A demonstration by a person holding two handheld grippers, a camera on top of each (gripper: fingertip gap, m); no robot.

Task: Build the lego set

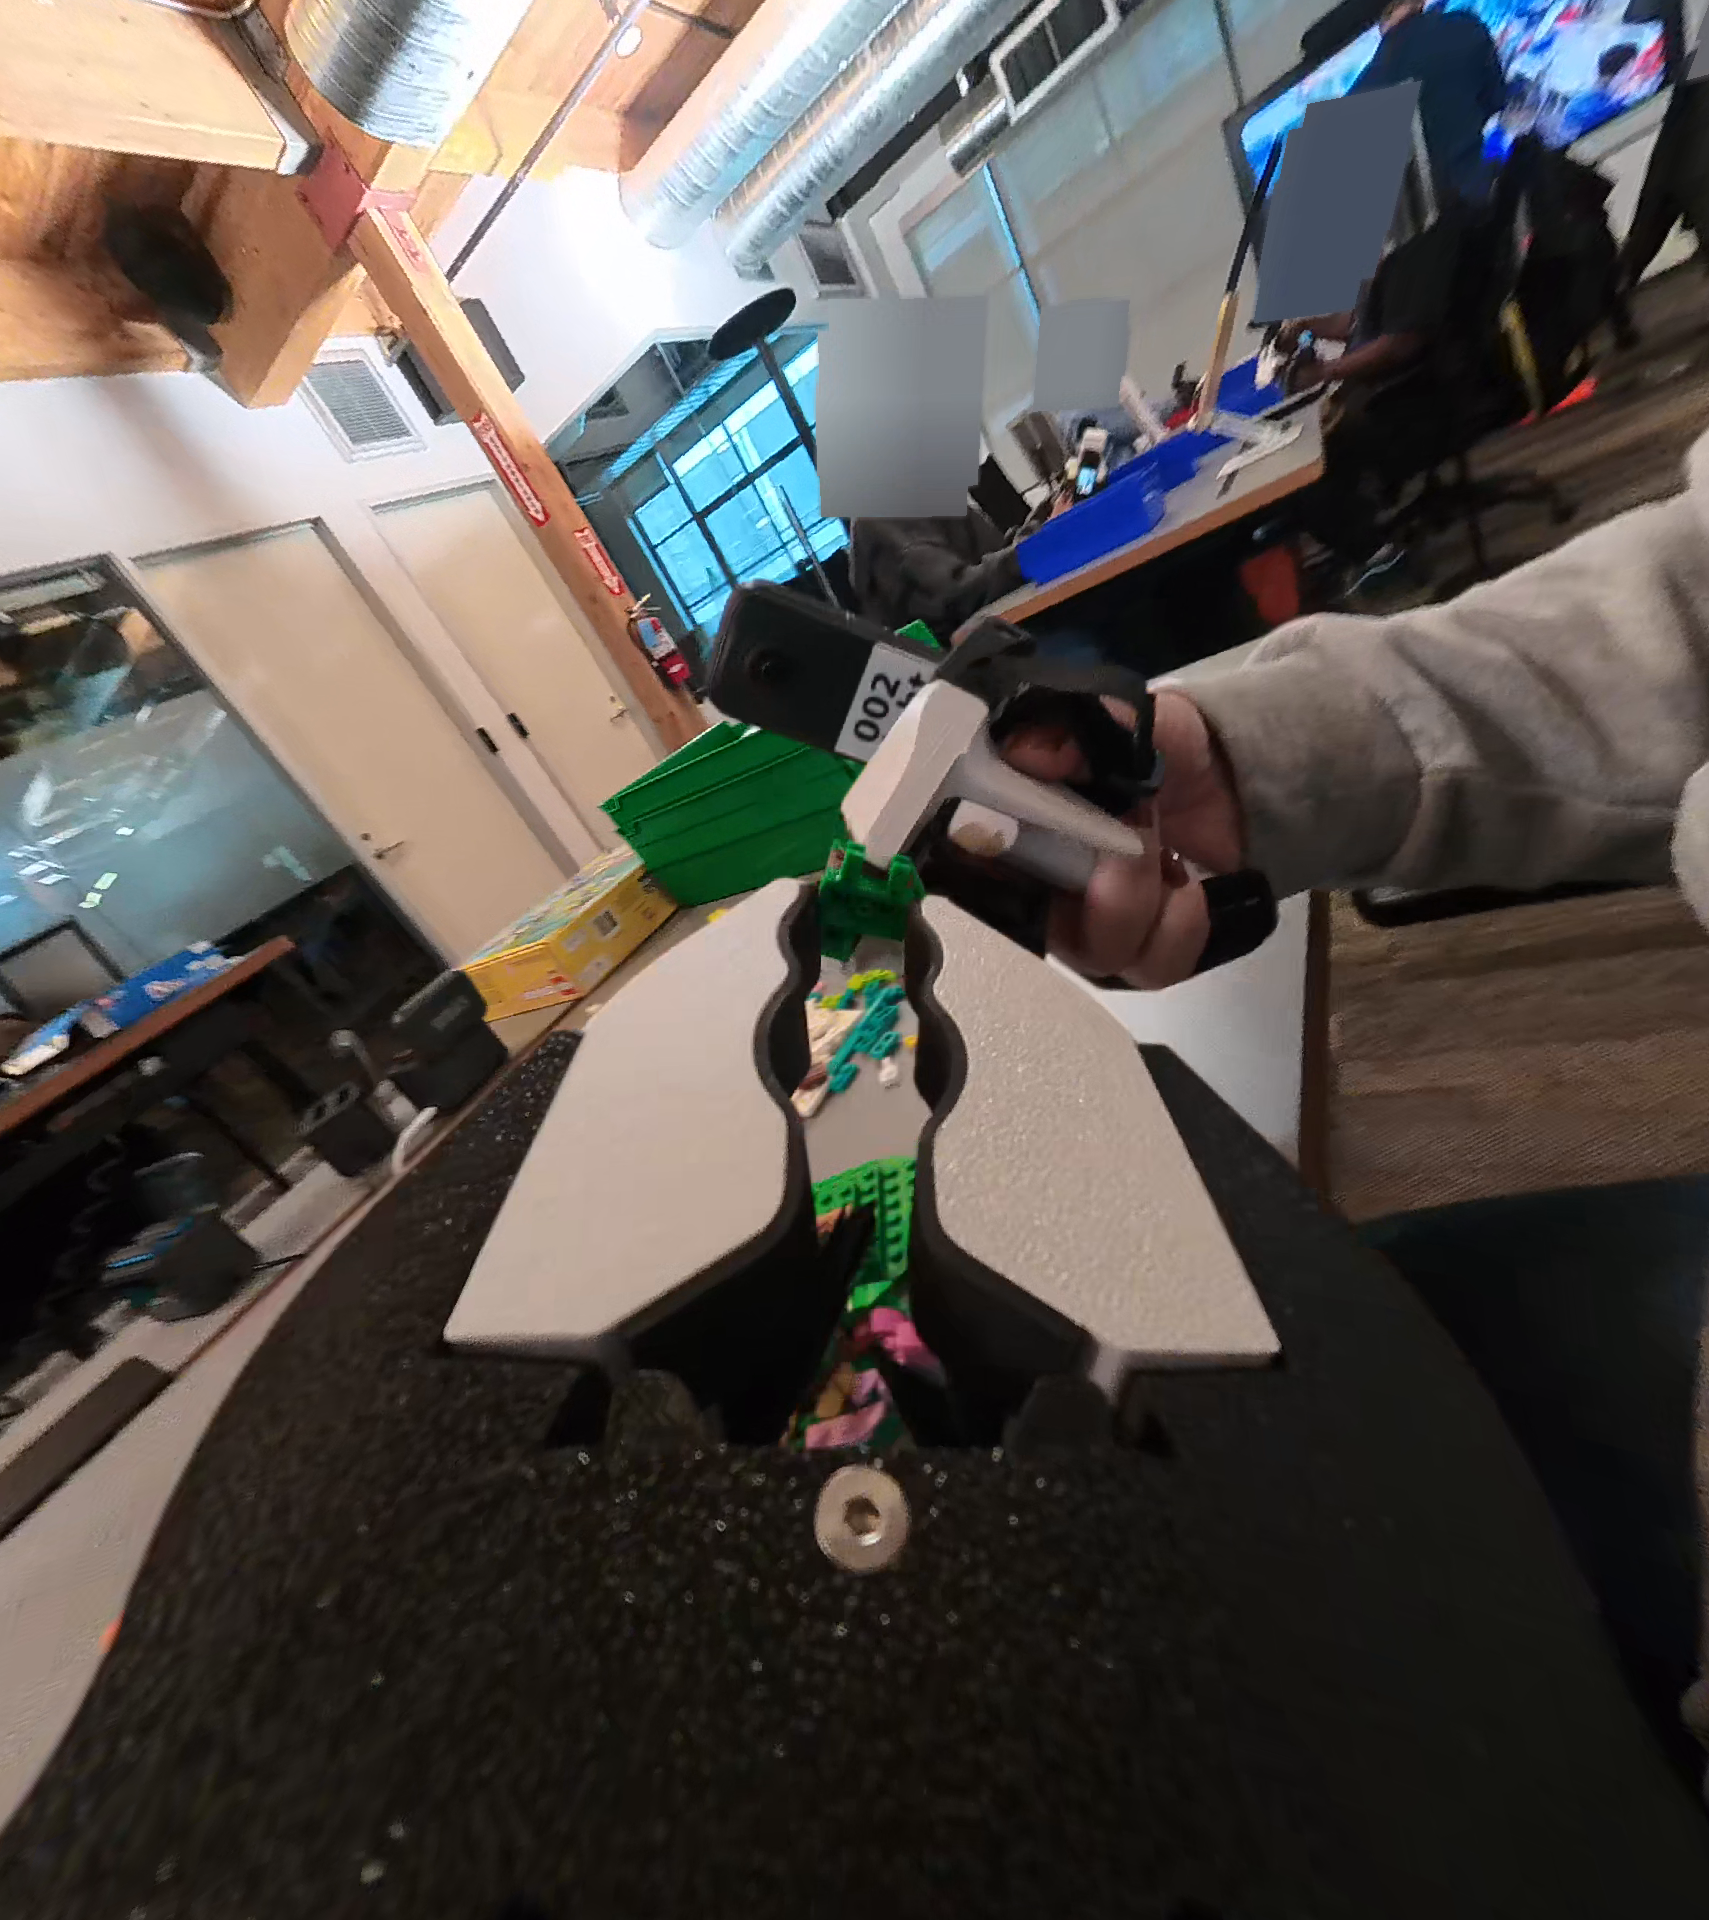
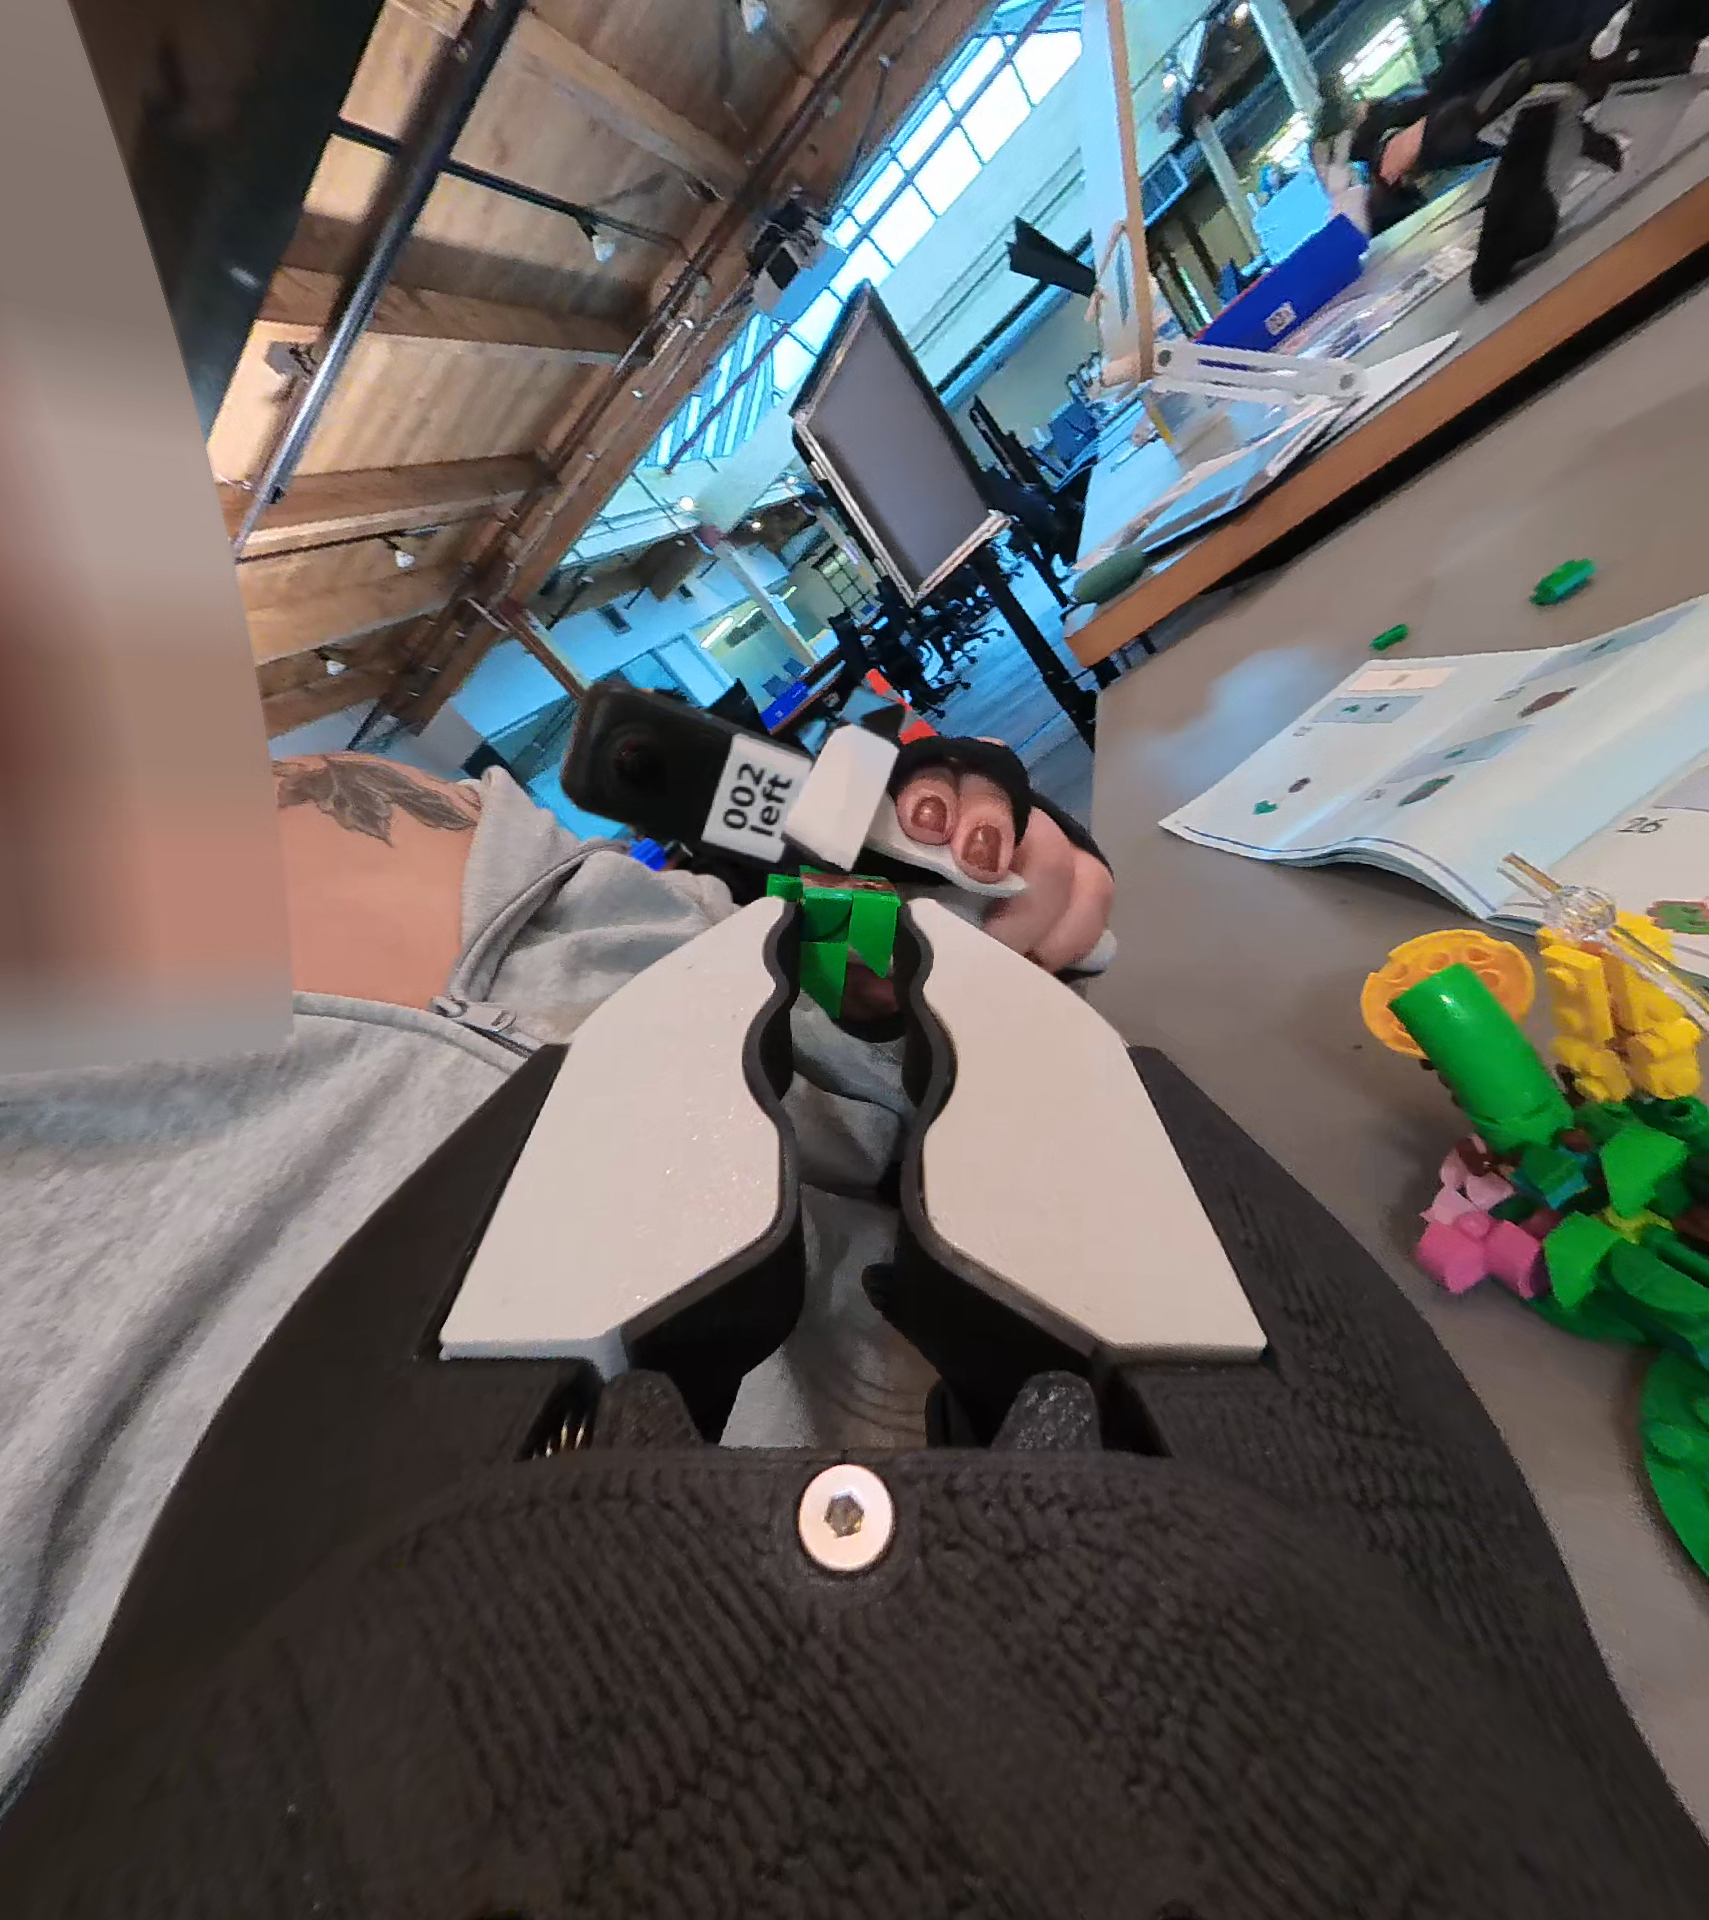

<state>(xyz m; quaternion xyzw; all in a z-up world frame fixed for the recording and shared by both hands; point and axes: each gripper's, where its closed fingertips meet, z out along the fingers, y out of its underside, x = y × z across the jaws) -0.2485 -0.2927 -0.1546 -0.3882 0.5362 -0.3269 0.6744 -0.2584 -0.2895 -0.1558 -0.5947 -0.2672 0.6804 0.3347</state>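
Observation:
A small green brick assembly point(image 1: 865, 904) with a brown part sits between the fingertips of my left gripper point(image 1: 865, 920), which is shut on it and holds it in the air above the table. The same green assembly point(image 2: 845, 935) is clamped between the tips of my right gripper point(image 2: 845, 925). The two grippers face each other. In the left wrist view the right gripper's white finger point(image 1: 907, 790) meets the top of the assembly. In the right wrist view the left gripper's white finger point(image 2: 839, 795) sits just above it.
Loose teal and pale bricks point(image 1: 865, 1029) lie on the grey table point(image 2: 1297, 1039), beyond a green studded model point(image 1: 865, 1195). Green bins point(image 1: 736, 810) and a yellow box point(image 1: 569, 935) stand farther off. A flower model point(image 2: 1577, 1164) and an open booklet point(image 2: 1515, 748) are at right. The tips of both grippers are at nearly the same place.

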